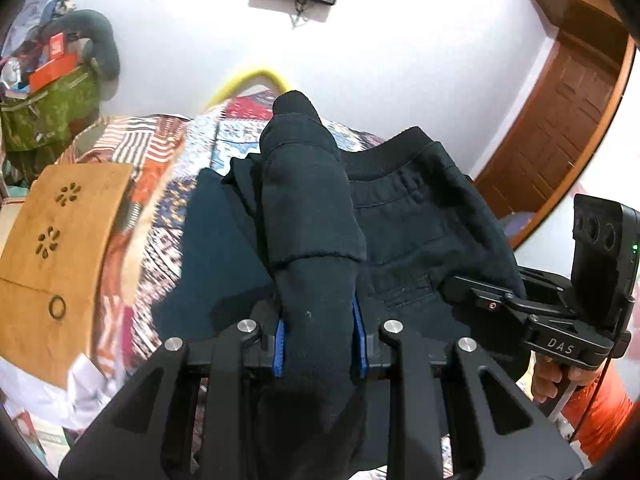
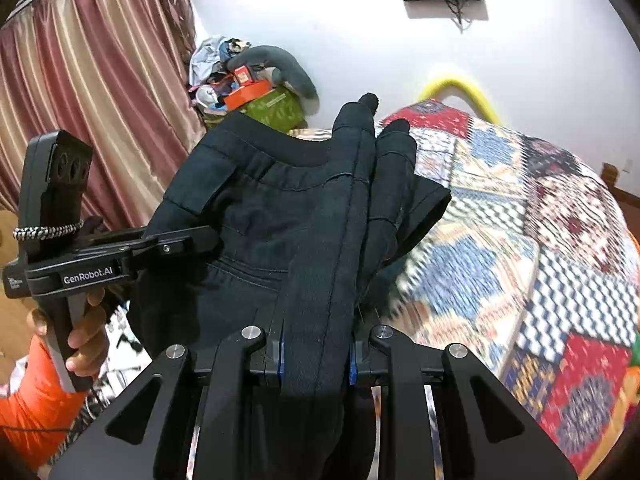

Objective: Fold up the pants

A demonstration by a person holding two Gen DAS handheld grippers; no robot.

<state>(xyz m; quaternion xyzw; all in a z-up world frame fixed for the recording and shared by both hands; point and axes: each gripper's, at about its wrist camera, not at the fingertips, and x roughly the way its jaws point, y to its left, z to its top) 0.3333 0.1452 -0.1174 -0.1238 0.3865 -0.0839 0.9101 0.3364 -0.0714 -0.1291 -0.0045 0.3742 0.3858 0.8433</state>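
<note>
While the view from the left wrist takes in a flat wooden board (image 1: 60, 240) with flower-shaped cut-outs at the far left, the eye slides across a patchwork quilt (image 1: 168, 208) of stripes and diamonds, soft and blurred, covering the bed. And there are the pants (image 1: 412, 216), dark and thick like fleece, with a ribbed elastic waistband along the top edge and a stitched pocket line. They are lifted off the quilt, strung between both tools. The left gripper (image 1: 320, 344) has its jaws drawn narrow, blue ridged pads pinching a rolled bundle of that dark cloth, which rises ahead in a rounded column. Further right, the other tool juts in, black and angular, gripped by a hand (image 1: 548, 380) with an orange sleeve. Now the right wrist view: satin curtains (image 2: 80, 92) hang in pink and gold folds at the left, and a hand (image 2: 86, 340) wraps around the left tool's grey handle. At centre, the right gripper (image 2: 316, 356) also stands narrow, clamped on a folded seam edge of the pants. On the right, the quilt spreads in chequered blue, red and white patches.
</note>
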